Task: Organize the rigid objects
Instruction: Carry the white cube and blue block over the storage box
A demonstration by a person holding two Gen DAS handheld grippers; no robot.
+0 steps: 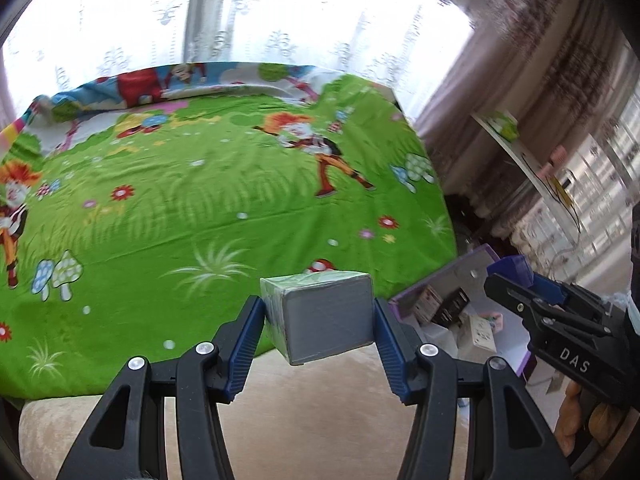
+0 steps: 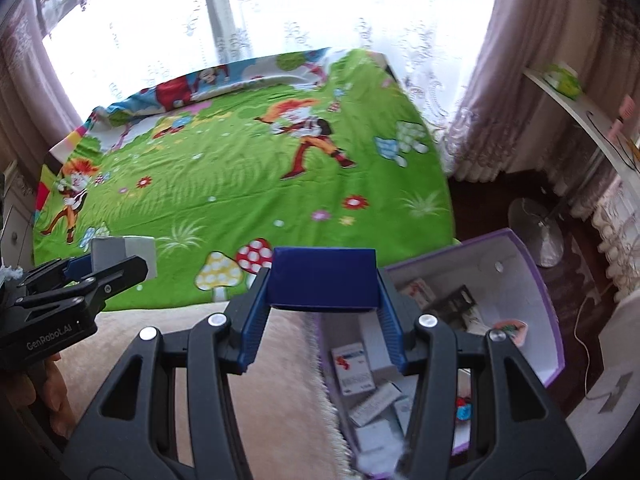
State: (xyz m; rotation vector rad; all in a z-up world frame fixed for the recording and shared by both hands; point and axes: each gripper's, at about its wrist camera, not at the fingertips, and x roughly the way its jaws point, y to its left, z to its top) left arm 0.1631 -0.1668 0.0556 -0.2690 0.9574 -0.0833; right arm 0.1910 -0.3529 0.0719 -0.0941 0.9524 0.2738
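My left gripper (image 1: 319, 316) is shut on a grey box (image 1: 328, 322), held in the air above the near edge of the bed. The same grey box (image 2: 122, 255) shows at the left of the right wrist view, inside the left gripper (image 2: 116, 266). My right gripper (image 2: 322, 294) is shut on a dark blue box (image 2: 322, 282), held over the bed's corner beside a purple-edged storage box (image 2: 532, 280). That blue box (image 1: 514, 270) and the right gripper (image 1: 520, 284) appear at the right of the left wrist view, above the storage box (image 1: 448, 276).
A bed with a green cartoon sheet (image 2: 240, 176) fills the middle, with a beige plush blanket (image 2: 168, 360) at its near end. The open storage box on the floor holds several small cartons (image 2: 356, 368). A fan base (image 2: 538, 236) and a white shelf (image 2: 580, 120) stand to the right.
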